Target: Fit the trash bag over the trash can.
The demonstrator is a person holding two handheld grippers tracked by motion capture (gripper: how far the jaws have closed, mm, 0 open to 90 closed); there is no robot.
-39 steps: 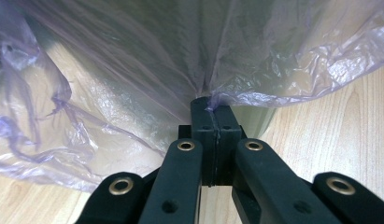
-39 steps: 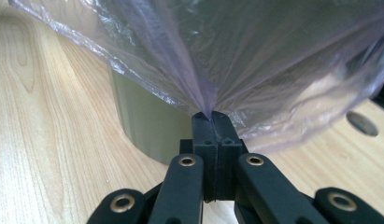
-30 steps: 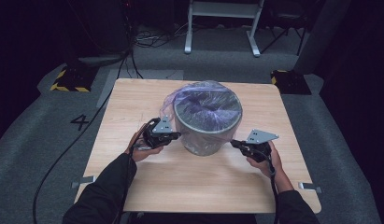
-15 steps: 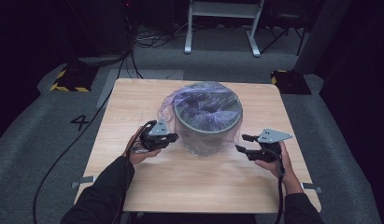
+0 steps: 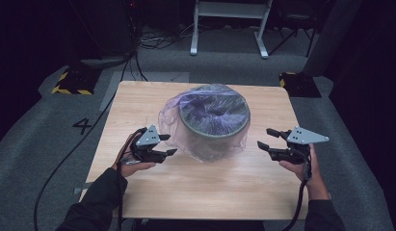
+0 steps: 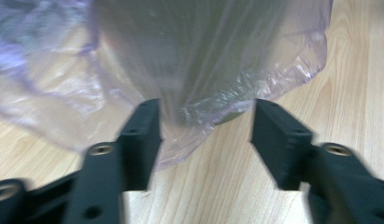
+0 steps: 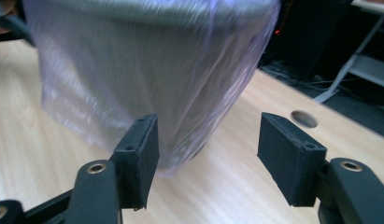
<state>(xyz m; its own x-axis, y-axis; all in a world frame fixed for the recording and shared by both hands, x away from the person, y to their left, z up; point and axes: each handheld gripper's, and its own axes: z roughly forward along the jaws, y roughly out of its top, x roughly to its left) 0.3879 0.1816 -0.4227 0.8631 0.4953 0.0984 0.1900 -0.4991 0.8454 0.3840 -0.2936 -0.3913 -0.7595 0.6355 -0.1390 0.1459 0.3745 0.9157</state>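
Two grippers flank a grey bin (image 5: 215, 120) lined with a translucent purple plastic bag (image 5: 174, 120); the bin stands upright near the middle of the wooden surface (image 5: 138, 101).

The left gripper (image 5: 167, 144) sits just beside the bin's left flank, where the loose bag skirt spreads onto the surface. Its jaws stand apart and hold nothing. In the left gripper view the bin wall and the bag's crumpled hem (image 6: 255, 88) lie just ahead of the jaw tips, and the film appears to reach the tip of the jaw on that view's left; whether it touches cannot be told through the blur.

The right gripper (image 5: 267, 138) is held clear of the bin's right side, with bare surface between them. Its jaws are also parted and empty. In the right gripper view the bagged bin (image 7: 147, 70) lies ahead and toward that view's left, and a round hole in the surface (image 7: 303, 118) lies beyond the jaw on its right.

Around the surface: grey floor with a painted numeral 4 (image 5: 83, 126), a cable (image 5: 65, 168) trailing off the left side, yellow-and-black striped blocks (image 5: 70, 82), and a white frame stand (image 5: 229, 24) at the far end. Nothing stands between either gripper and the bin.

Compared with one second earlier, both grippers were close against the bag at the bin's sides; both have since drawn outward, the right one farther. The jaws of both have just been opening, with nothing gripped between them. The bin has kept its place.
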